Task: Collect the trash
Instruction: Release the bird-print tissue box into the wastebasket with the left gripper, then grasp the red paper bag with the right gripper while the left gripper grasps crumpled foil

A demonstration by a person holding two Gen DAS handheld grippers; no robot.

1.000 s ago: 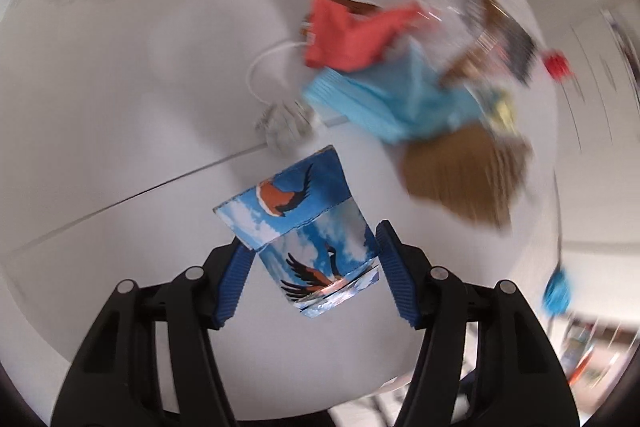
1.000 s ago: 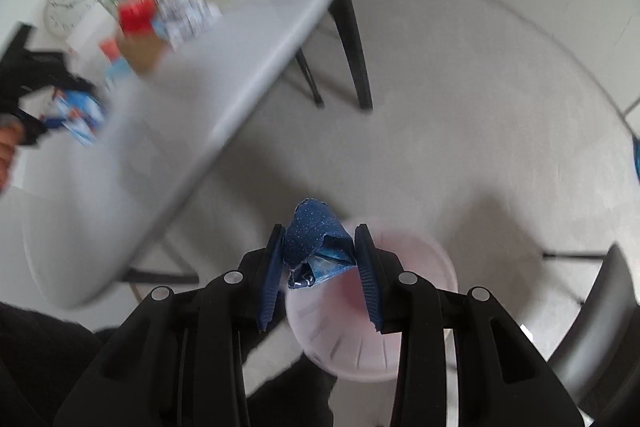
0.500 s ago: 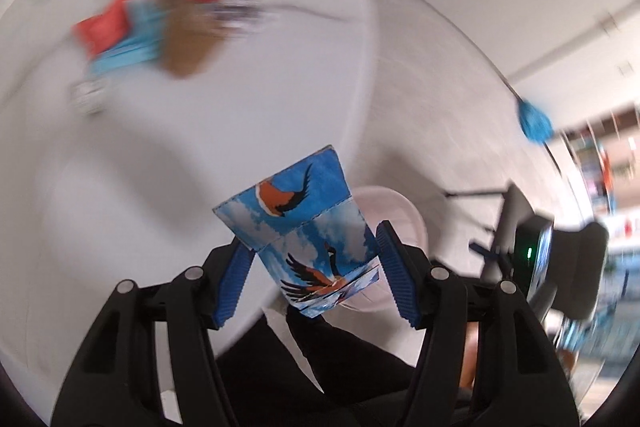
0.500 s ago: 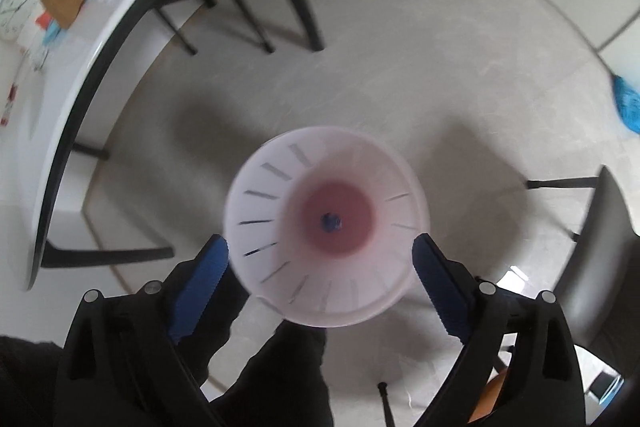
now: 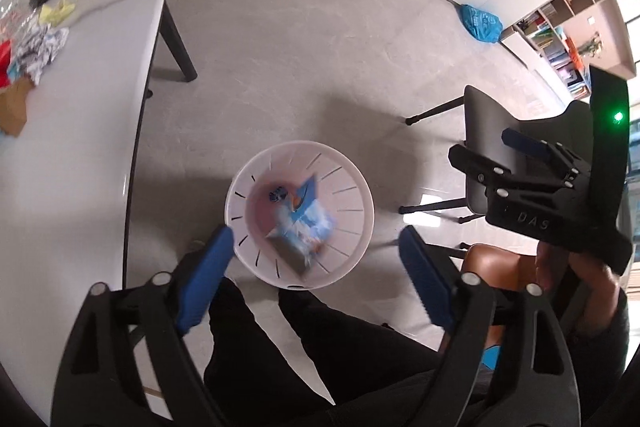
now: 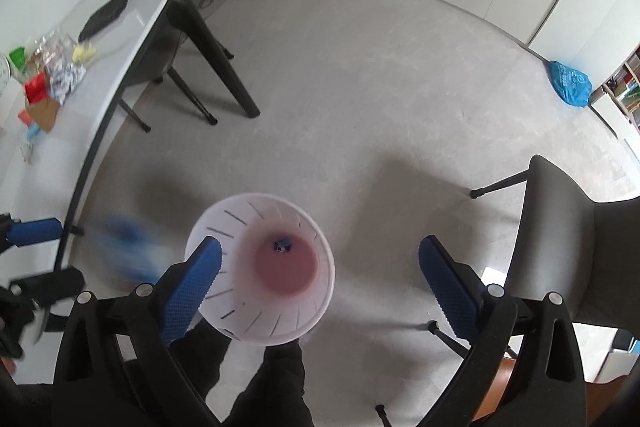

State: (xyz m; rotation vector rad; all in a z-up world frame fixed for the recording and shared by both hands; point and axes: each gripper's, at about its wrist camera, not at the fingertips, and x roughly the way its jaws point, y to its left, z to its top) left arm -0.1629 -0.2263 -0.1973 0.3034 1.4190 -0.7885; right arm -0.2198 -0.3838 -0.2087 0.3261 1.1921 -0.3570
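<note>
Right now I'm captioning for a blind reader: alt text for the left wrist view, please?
A blue bird-print carton drops, blurred, into a white slotted bin on the floor, below the opening, empty left gripper. A white table with more trash stands left.

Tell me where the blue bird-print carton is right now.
In the left wrist view the blue bird-print carton is blurred over the white bin on the floor, ahead of the left hand-held gripper, whose jaws are opening.

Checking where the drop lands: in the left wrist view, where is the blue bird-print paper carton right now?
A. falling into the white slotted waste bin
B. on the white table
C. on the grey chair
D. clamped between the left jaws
A: the blurred blue bird-print paper carton shows inside the rim of the white slotted waste bin, clear of the opening left gripper.
</note>
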